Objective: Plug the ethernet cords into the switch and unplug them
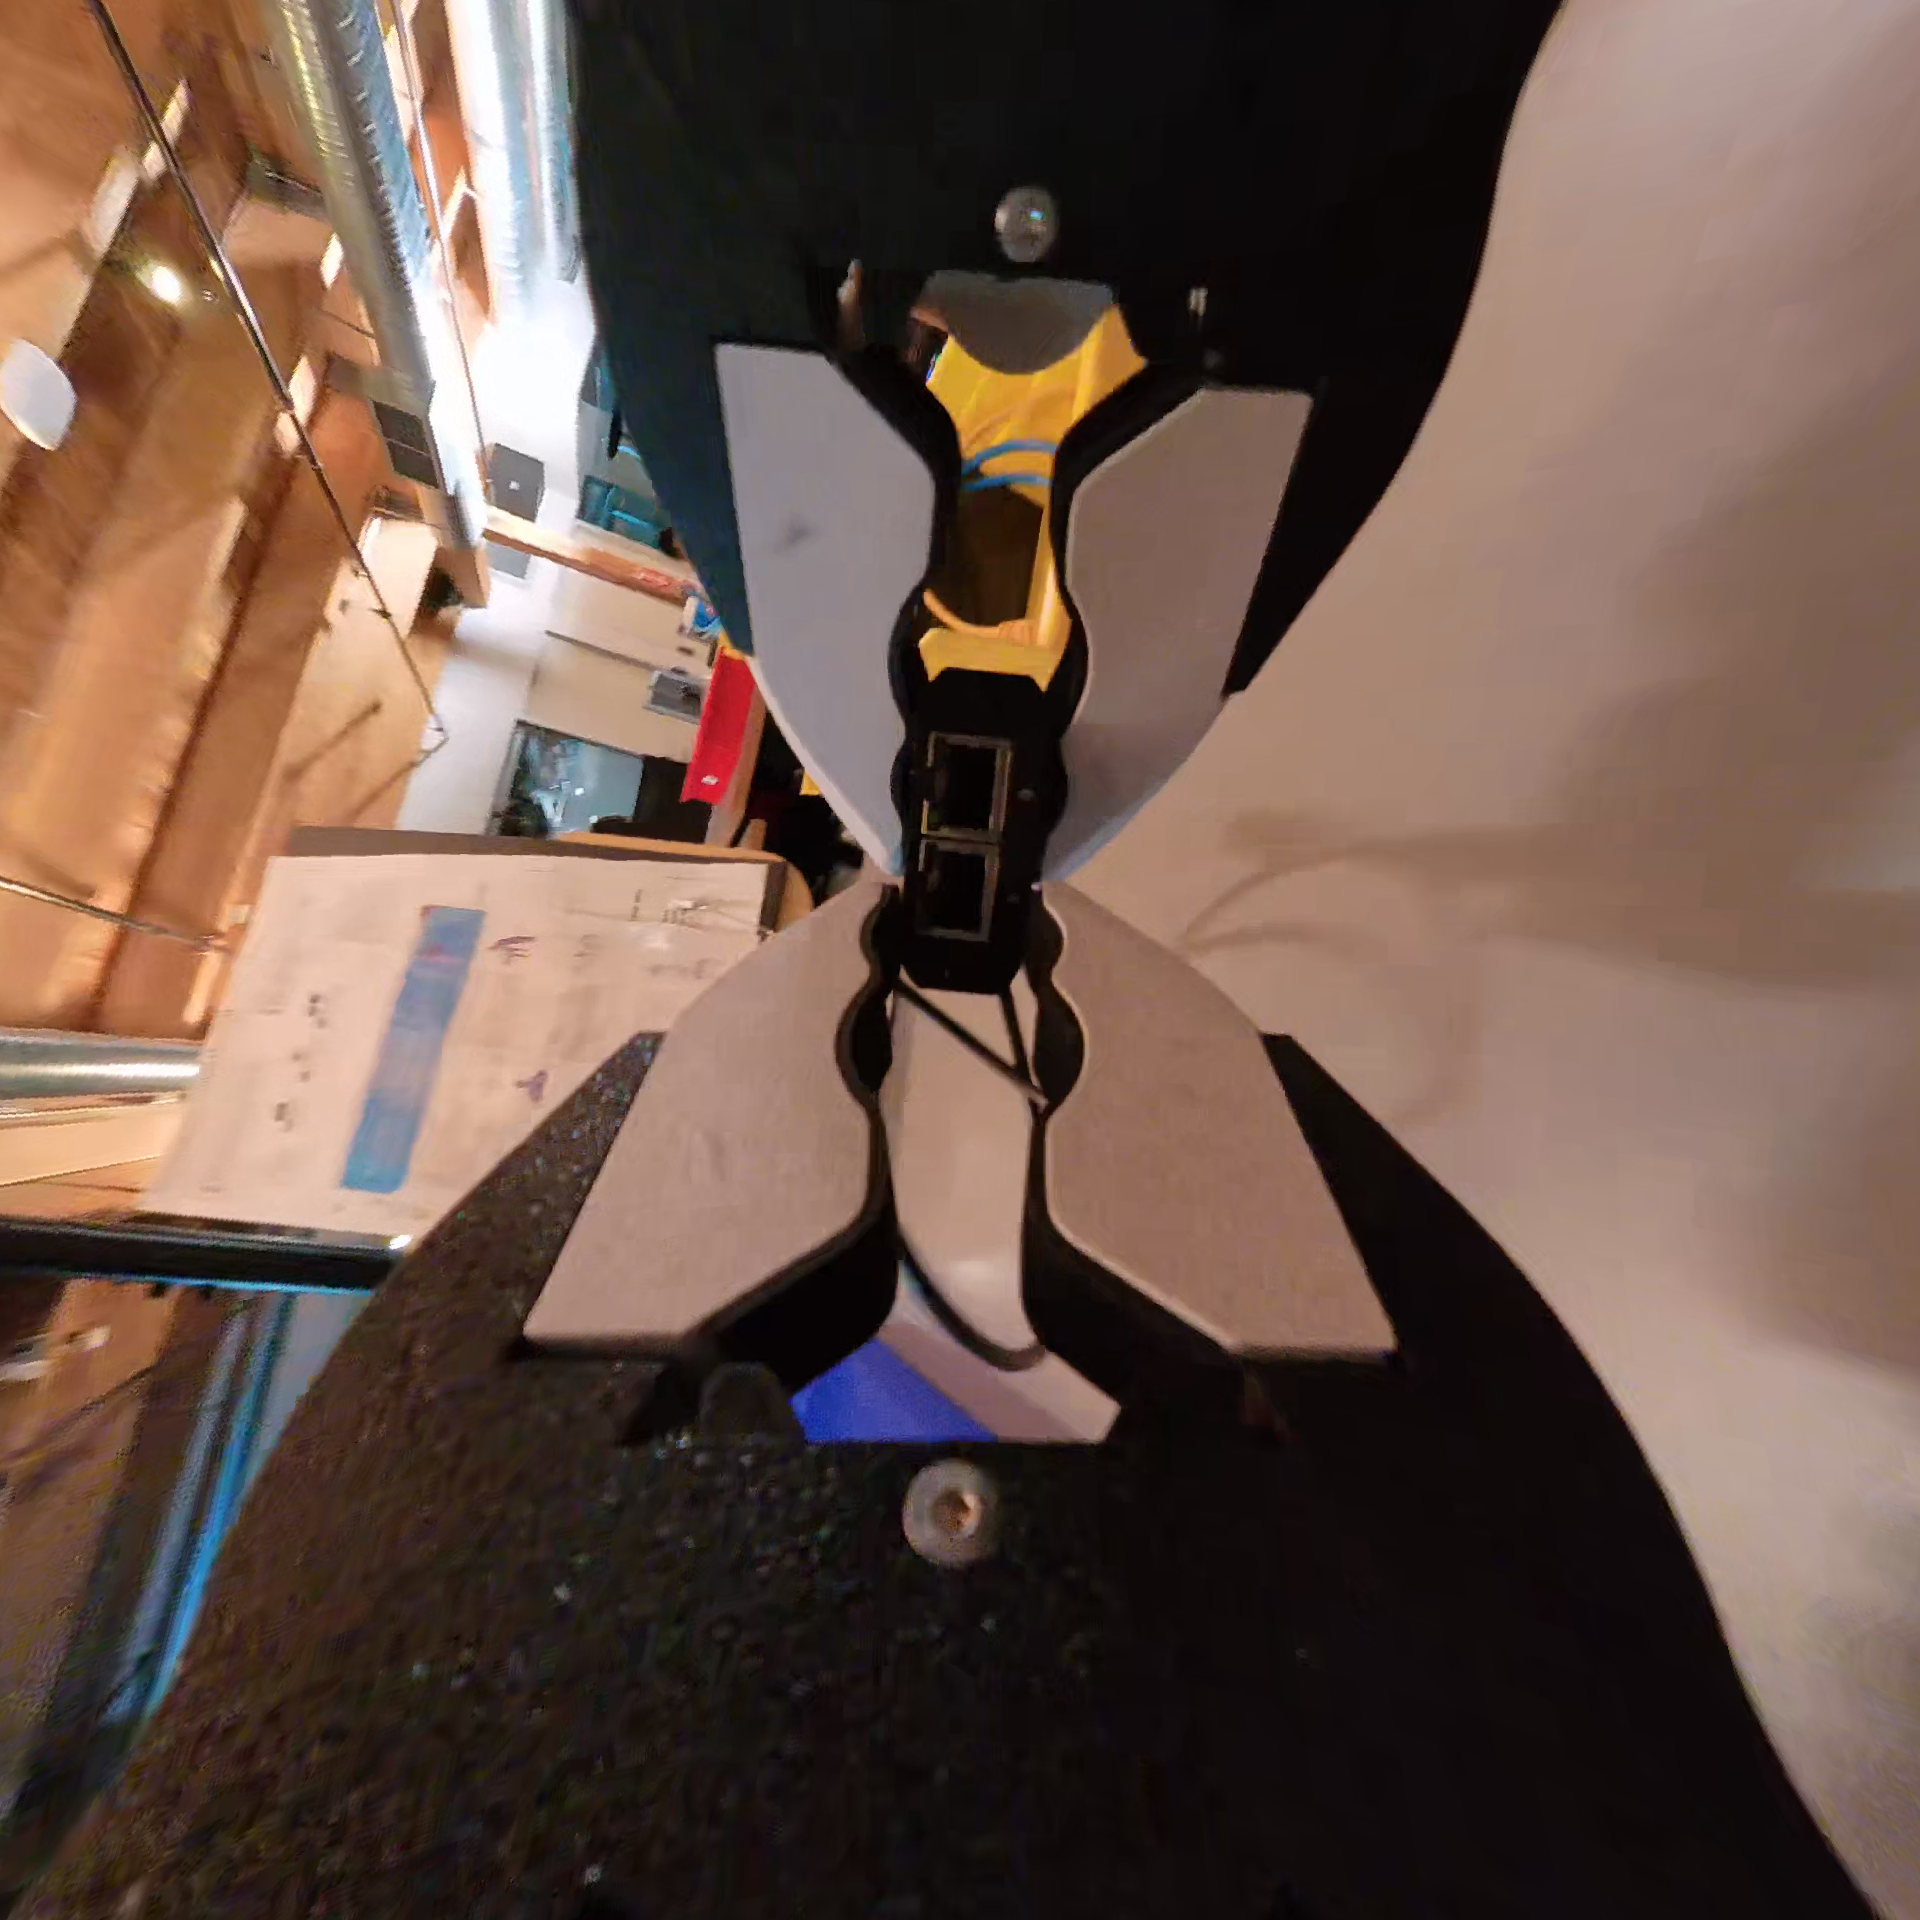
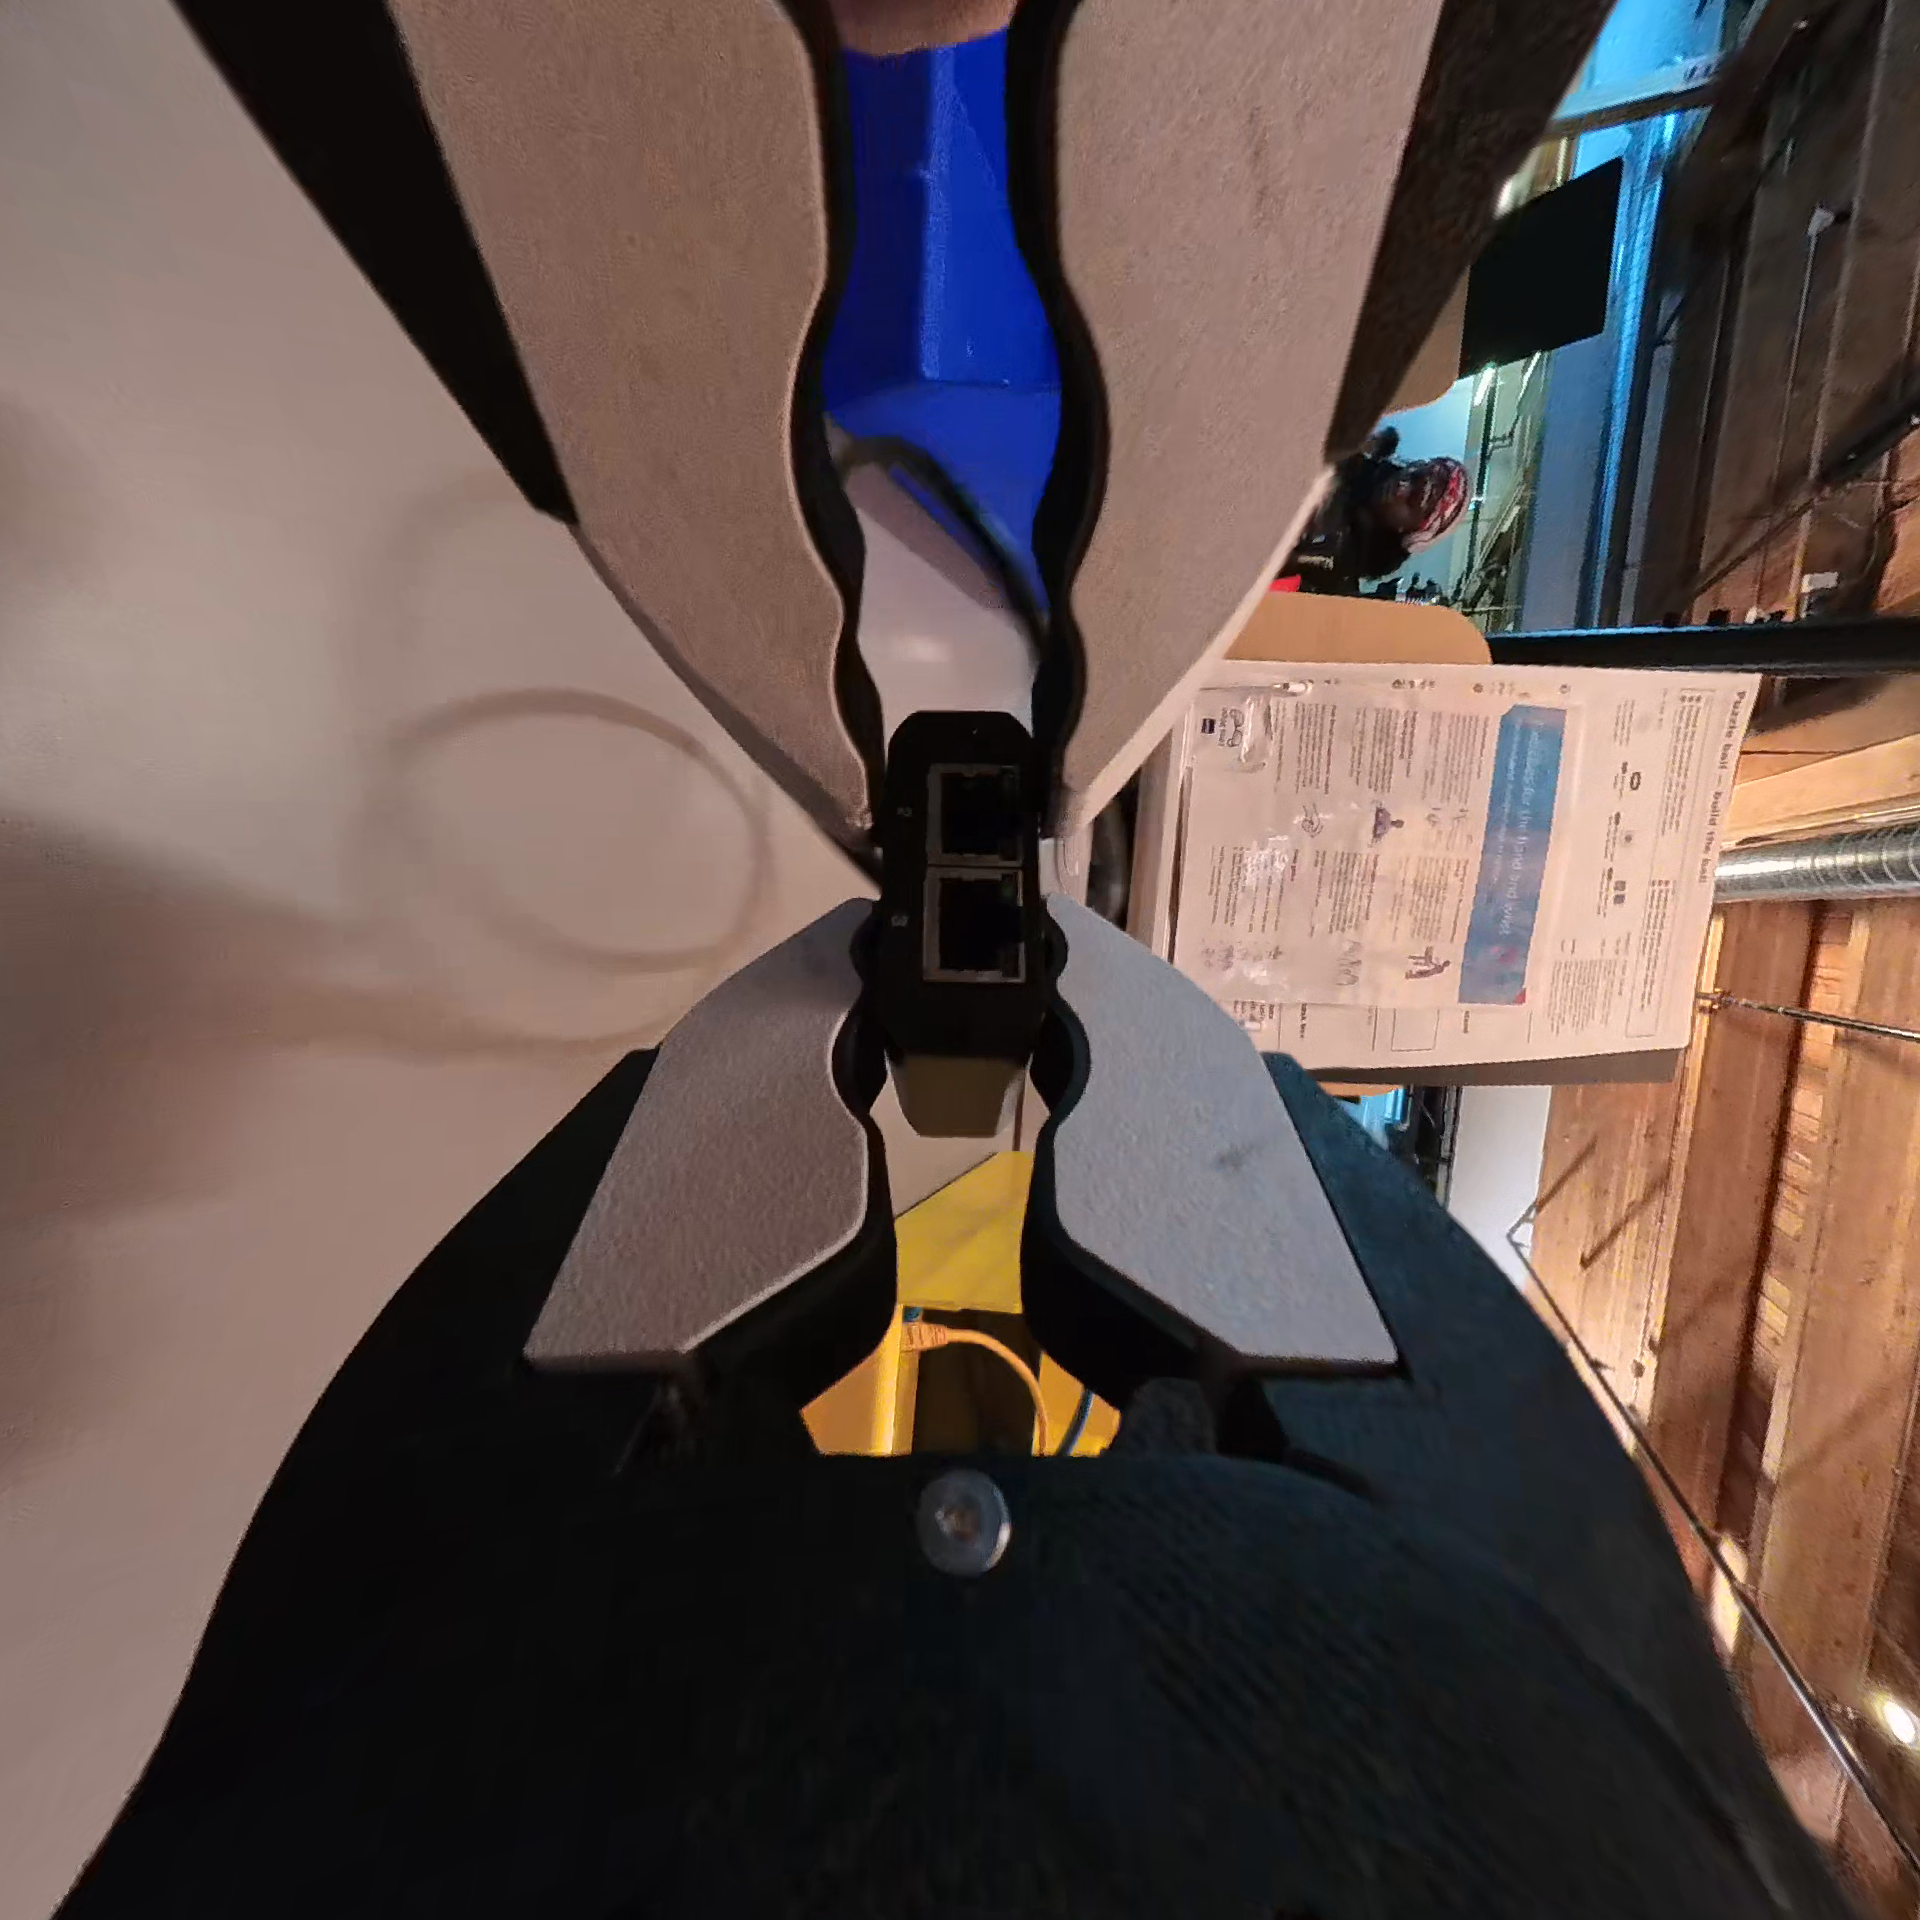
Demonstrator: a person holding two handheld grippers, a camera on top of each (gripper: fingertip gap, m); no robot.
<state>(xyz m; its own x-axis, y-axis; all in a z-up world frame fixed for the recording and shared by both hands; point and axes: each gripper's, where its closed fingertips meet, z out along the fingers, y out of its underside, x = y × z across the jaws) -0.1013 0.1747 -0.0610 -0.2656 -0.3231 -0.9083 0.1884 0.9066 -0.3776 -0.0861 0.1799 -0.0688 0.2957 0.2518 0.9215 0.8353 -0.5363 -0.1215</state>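
Your left gripper (image 1: 961, 914) and your right gripper (image 2: 951, 940) meet tip to tip, and both pinch the small black switch (image 2: 961, 894) from opposite ends, so it hangs above the white table (image 1: 1558, 883). Its two ports (image 2: 974, 868) look empty in both views. No cord is plugged yet, so I judge the plugging step is not begun. A thin pale cord (image 2: 582, 821) lies coiled on the table, and more cords (image 2: 997, 1371) rest in the yellow bin (image 2: 956, 1236). Next, one gripper must let go and fetch a plug, while the other keeps the switch steady
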